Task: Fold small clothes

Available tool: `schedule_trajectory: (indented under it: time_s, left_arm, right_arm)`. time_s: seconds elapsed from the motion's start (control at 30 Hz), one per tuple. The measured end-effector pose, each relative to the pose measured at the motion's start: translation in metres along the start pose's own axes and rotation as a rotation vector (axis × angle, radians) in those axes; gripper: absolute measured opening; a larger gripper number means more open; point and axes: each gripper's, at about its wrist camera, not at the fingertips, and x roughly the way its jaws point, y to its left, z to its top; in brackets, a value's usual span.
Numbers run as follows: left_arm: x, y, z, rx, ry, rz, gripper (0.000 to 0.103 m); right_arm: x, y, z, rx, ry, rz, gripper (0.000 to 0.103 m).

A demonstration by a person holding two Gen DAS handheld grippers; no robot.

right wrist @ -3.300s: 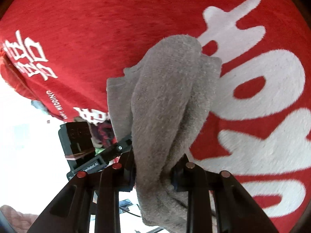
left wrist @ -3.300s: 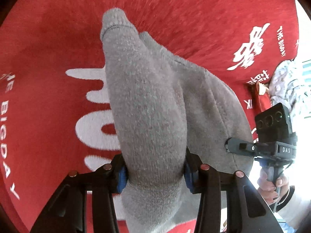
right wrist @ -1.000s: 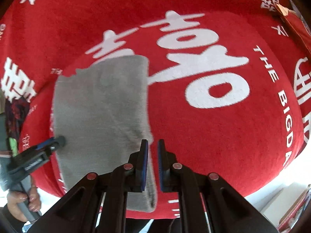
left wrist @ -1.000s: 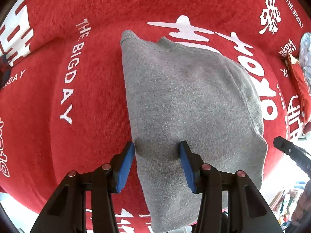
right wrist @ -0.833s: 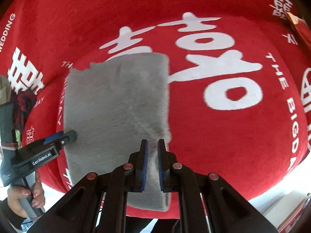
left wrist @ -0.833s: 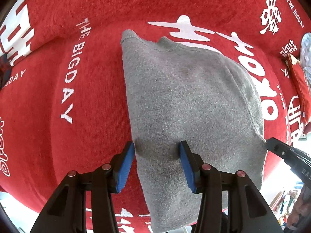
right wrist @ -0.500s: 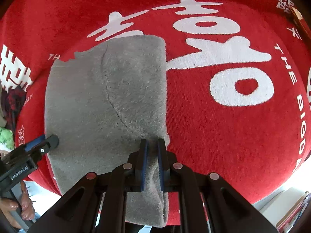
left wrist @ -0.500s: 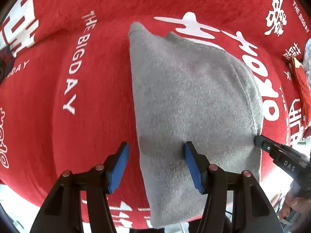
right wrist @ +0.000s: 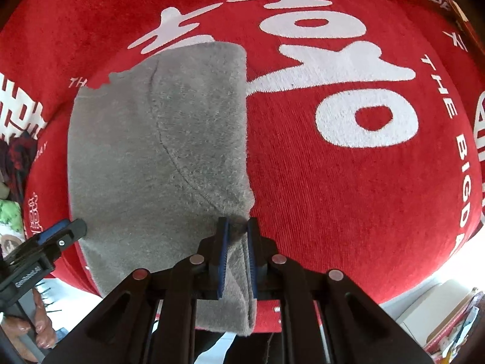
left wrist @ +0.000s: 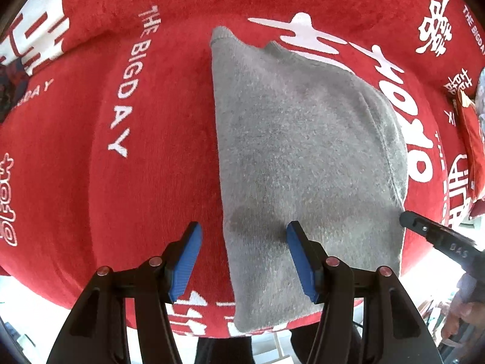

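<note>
A grey garment (left wrist: 306, 163) is lying folded flat on a desk covered by a red cloth (left wrist: 121, 182) printed with white lettering, and its near end is hanging over the front edge of that cloth. The left gripper (left wrist: 241, 236) is hovering at the garment's left edge with its blue-padded fingers spread wide apart: the left pad is standing over bare red cloth, the right pad over the grey fabric, and neither is pinching anything. The right gripper (right wrist: 235, 233) is sitting at the garment's right edge near the front of the cloth, its fingers drawn close together and clamping a small bunch of the grey fabric (right wrist: 157, 163) between the pads. Each gripper's tip is showing at the side of the other's view, just beside the garment.
</note>
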Motion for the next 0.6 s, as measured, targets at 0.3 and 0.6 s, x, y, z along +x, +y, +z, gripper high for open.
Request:
schedule_trajectory:
  time_s: [0.3,0.6]
  left_arm:
    - [-0.042,0.009,-0.007,0.004,-0.020,0.030,0.060]
    - [-0.082,-0.002,-0.015,0.020,-0.038,0.049,0.060]
  right_arm:
    - [-0.033,0.004,-0.013,0.018,0.026,0.017,0.016]
    - [-0.073,0.019,-0.025,0.012,0.013,0.048,0.041]
